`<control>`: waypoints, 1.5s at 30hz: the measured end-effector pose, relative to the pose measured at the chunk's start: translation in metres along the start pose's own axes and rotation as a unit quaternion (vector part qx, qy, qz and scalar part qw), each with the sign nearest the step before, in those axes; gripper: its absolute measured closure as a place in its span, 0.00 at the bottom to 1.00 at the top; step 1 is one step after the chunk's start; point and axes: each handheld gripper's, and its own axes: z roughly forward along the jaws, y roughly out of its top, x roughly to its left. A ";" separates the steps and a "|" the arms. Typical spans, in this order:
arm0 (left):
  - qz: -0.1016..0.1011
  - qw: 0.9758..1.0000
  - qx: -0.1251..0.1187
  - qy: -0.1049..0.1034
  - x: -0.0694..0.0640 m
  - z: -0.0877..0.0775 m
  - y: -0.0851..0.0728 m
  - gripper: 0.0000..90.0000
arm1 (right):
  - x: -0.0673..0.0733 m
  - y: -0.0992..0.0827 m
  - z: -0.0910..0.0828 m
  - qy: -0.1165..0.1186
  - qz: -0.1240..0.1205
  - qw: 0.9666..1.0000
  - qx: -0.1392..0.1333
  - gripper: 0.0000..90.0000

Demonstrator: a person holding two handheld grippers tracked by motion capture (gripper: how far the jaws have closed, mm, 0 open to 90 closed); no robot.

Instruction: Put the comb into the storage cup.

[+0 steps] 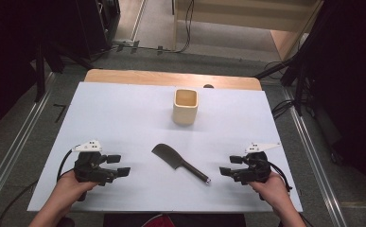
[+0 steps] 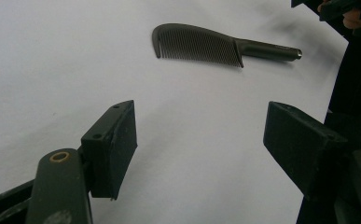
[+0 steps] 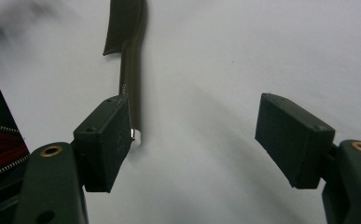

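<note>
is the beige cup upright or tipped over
Upright. The cup stands on its base on the white table, its open mouth facing up, beyond the comb.

Cup on a white table
A cream square cup (image 1: 186, 107) stands upright toward twelve o'clock on the white table (image 1: 114, 113), its mouth open

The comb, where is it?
In the high view the comb lies flat on the white table, between the left gripper and right gripper, nearer than the beige cup.
</note>
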 end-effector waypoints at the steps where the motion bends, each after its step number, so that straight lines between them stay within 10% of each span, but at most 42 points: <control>1: 0.000 1.000 0.000 -0.001 0.000 0.000 0.000 0.30 | 0.001 0.001 0.000 0.001 0.002 1.000 -0.001 0.27; 45: -0.006 1.000 0.002 -0.001 0.000 0.000 0.001 0.30 | 0.054 0.060 0.038 0.006 -0.023 1.000 0.000 0.23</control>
